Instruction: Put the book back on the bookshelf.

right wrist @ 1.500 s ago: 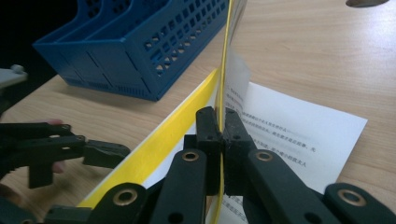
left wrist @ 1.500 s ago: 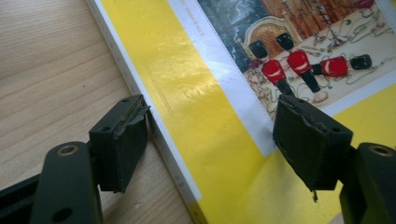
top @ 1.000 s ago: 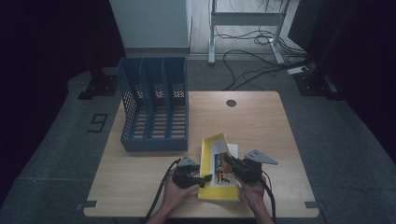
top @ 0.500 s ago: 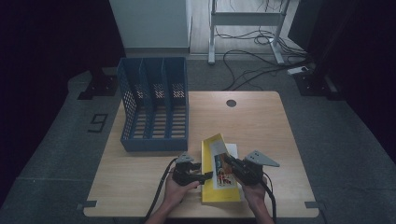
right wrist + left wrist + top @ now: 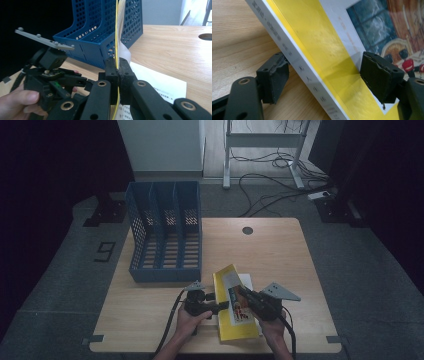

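A yellow book (image 5: 234,307) sits near the front edge of the wooden table (image 5: 280,250), between two hands. It has a white spine and a small picture on its cover. In the high view the book leans up at an angle, and its front corner lies close to the table edge. The right gripper (image 5: 246,295) pinches the thin edge of the book. In the right gripper view its two black jaws are squeezed tight together with the yellow cover caught between them (image 5: 116,72). The left gripper (image 5: 222,306) comes at the book from the other side. In the left gripper view its jaws stand wide apart, one on each side of the book (image 5: 317,65), and the pads do not press on it. One pad is just beside the white spine and the other is over the yellow cover. A white paper (image 5: 246,281) lies flat on the table under the book. A blue file rack (image 5: 165,237) with three slots stands farther back on the left part of the table, well apart from the book.
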`<state>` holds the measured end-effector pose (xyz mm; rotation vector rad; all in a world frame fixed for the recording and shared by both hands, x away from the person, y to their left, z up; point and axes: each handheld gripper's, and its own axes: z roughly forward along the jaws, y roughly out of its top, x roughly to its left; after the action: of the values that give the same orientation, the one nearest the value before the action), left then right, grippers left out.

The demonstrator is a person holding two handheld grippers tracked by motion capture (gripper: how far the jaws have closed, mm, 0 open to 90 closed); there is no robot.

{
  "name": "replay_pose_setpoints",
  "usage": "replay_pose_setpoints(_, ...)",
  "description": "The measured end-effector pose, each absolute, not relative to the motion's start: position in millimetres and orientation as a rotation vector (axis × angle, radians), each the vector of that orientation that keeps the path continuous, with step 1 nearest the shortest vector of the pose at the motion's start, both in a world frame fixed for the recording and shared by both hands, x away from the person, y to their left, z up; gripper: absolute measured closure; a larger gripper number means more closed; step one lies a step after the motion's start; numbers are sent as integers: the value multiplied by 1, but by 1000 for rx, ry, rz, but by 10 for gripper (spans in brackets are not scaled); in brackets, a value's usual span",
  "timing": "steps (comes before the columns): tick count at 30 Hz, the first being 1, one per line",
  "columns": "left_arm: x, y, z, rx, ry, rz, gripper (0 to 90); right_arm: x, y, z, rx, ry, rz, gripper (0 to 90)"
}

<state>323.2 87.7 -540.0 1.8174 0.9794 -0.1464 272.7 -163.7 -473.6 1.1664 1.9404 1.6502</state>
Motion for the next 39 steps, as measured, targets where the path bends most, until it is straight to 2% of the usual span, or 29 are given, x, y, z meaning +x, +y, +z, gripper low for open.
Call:
replay_pose_setpoints(12,328,89,-544,1787,988,-196,226,270,-161,-472,1134,1959,1645,878)
replay_pose_setpoints(23,329,92,-547,1801,1066,-206,402,277,-165,-479,1185,1990,1614,878)
replay_pose_setpoints(26,327,92,-545,1799,1074,-181,490,280,-169,-482,1223,1998,1574,878)
replay_pose_setpoints(30,324,92,-542,1792,1077,-157,564,283,-171,-486,1249,2011,1542,878)
replay_pose_setpoints(39,324,95,-543,1761,1079,-184,601,286,-175,-490,1265,2019,1553,878)
